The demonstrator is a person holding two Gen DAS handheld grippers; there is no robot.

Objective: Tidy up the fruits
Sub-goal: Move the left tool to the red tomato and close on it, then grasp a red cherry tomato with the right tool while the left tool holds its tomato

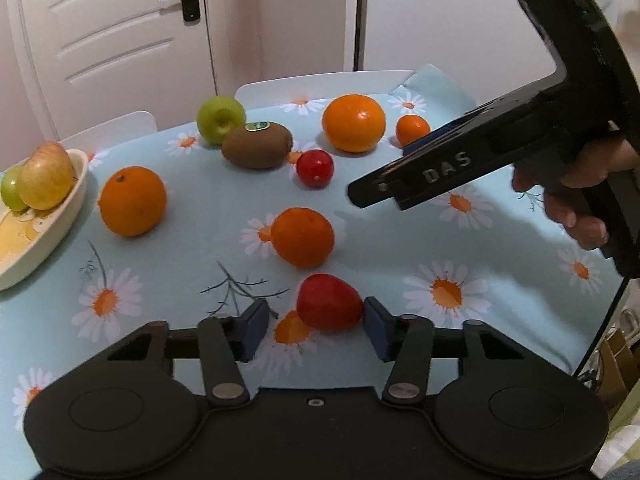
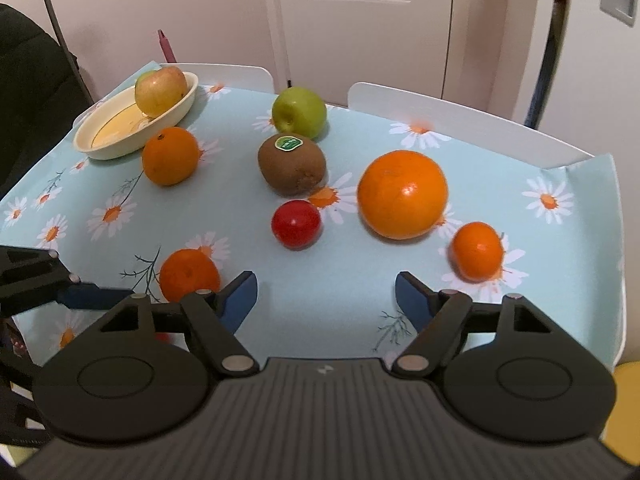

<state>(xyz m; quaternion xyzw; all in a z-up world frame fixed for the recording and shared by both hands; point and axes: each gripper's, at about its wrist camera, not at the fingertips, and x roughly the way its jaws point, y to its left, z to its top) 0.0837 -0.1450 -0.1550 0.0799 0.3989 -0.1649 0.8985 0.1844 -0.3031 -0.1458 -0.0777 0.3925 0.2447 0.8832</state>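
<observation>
My left gripper (image 1: pixel 316 326) is open around a small red fruit (image 1: pixel 328 302) on the daisy tablecloth; the right pad touches it, the left pad stands apart. My right gripper (image 2: pixel 326 294) is open and empty above the cloth; it also shows in the left wrist view (image 1: pixel 374 194). A cream bowl (image 1: pixel 60 216) at the left holds a yellow-red apple (image 1: pixel 46 176) and a green fruit (image 1: pixel 11 194). Loose on the cloth lie a mandarin (image 1: pixel 303 236), two oranges (image 1: pixel 132 201) (image 1: pixel 354 123), a kiwi (image 1: pixel 257 146), a green apple (image 1: pixel 220 119), a red tomato (image 1: pixel 315 168) and a small mandarin (image 1: pixel 412 130).
White chair backs (image 2: pixel 460 118) stand behind the table's far edge. White doors (image 1: pixel 120 32) are behind them. The table's right edge (image 2: pixel 620 280) drops off near the small mandarin (image 2: pixel 478 252).
</observation>
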